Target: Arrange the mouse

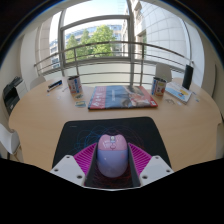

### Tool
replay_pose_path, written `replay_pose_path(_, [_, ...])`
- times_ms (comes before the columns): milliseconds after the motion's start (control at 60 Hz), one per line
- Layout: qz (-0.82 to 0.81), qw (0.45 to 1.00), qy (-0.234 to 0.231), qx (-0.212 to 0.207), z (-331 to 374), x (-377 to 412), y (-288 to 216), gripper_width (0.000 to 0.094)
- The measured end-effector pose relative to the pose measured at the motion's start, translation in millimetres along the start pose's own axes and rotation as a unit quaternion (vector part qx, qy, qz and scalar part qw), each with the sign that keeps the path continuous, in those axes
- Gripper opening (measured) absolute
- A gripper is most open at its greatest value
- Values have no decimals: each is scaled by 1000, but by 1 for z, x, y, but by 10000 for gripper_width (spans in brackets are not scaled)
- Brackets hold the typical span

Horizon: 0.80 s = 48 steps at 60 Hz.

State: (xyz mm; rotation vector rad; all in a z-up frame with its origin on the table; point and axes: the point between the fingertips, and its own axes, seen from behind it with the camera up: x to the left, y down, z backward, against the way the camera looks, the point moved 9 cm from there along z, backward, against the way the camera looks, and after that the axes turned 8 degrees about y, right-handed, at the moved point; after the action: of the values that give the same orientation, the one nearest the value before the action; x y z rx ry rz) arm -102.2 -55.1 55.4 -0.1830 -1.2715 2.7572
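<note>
A pale pink-white computer mouse point(112, 157) sits between the fingers of my gripper point(112, 160). The pink pads point(86, 160) touch it on both sides, so the gripper is shut on the mouse. The mouse is over a black mouse mat point(112, 130) that lies on the light wooden table point(40, 120) just ahead of the fingers. I cannot tell whether the mouse rests on the mat or hangs just above it.
Beyond the mat lies a colourful open magazine point(122, 96). A small upright box point(74, 87) stands left of it, and a dark cup point(158, 87) and papers point(180, 92) are to the right. A railing and large windows stand behind the table.
</note>
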Motion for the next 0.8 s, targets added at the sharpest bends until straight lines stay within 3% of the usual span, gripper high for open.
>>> replay_pose_path(100, [-6,1000,0,6,-2,3,7,622])
replay_pose_path(167, [-8,1000,1,5,9,4,4,859])
replay_pose_path(217, [-9,1000,4,-1,25,2,-3,824])
replay_pose_path(500, [-12,999,18,-46,159,1,-27,848])
replay_pose_path(800, [-2,997,30,-73,282,-1,8,849])
